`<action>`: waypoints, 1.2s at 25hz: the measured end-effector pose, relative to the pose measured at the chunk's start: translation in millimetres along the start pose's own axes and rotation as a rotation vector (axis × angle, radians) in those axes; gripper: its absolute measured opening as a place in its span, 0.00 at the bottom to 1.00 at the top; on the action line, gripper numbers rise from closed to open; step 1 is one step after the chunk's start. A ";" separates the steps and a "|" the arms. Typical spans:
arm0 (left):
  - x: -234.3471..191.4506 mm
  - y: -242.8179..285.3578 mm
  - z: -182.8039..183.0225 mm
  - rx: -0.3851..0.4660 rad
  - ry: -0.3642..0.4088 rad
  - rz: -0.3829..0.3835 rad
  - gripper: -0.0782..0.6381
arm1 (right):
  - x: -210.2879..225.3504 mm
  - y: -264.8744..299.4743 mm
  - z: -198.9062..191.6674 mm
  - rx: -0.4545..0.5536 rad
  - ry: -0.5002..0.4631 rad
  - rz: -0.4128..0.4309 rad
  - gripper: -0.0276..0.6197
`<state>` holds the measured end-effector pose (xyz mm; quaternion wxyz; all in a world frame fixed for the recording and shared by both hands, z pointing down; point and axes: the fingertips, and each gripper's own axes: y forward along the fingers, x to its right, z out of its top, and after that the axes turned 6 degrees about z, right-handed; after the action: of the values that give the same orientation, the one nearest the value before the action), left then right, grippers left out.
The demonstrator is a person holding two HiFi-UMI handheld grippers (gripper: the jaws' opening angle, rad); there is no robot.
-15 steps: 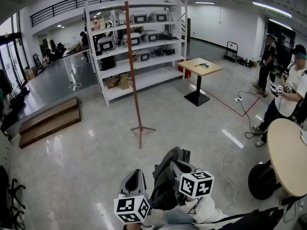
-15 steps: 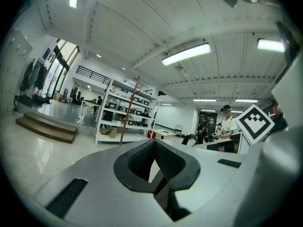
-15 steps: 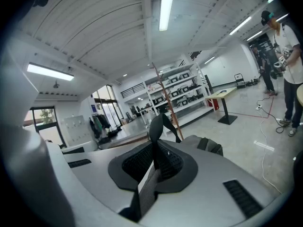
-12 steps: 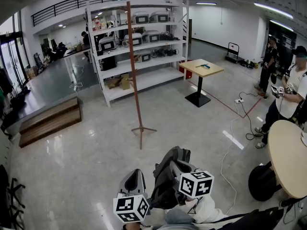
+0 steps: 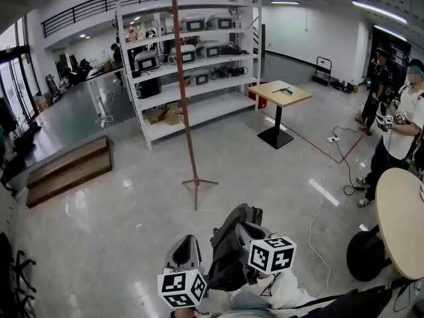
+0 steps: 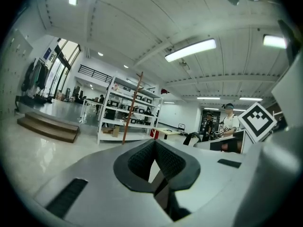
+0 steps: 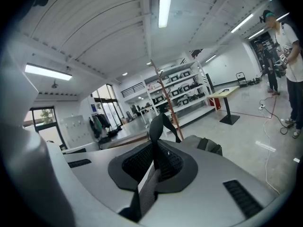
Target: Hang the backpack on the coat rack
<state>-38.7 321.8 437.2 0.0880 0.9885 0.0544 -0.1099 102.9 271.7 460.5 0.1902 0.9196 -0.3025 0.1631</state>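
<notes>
Backpack nearest; coat rack ahead; shelving behind rack; table right.

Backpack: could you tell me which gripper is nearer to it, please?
Right. The right gripper clamps the backpack by its strap; the left gripper sits alongside the backpack's left.

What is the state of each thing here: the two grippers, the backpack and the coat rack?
Right gripper, shut on the backpack strap.
Left gripper, jaws together, nothing visibly held.
Backpack, held by its strap, not yet hung.
Coat rack, upright, nothing hung on it.
</notes>
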 end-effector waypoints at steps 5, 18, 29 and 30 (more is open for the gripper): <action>-3.2 32.4 1.9 -0.010 -0.001 0.014 0.11 | 12.9 29.6 8.6 -0.029 -0.002 0.022 0.08; -17.6 123.9 31.5 -0.009 0.002 0.060 0.11 | 37.9 110.9 56.6 -0.050 -0.020 0.095 0.08; -22.0 203.7 43.1 0.004 -0.001 0.065 0.11 | 72.9 170.3 83.8 -0.068 -0.027 0.134 0.08; -21.7 210.5 43.5 0.004 -0.001 0.063 0.11 | 76.5 174.6 85.2 -0.071 -0.027 0.135 0.08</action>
<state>-42.0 105.9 434.5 0.0895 0.9899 0.0230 -0.1075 69.1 65.6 461.6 0.2074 0.8919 -0.3718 0.1525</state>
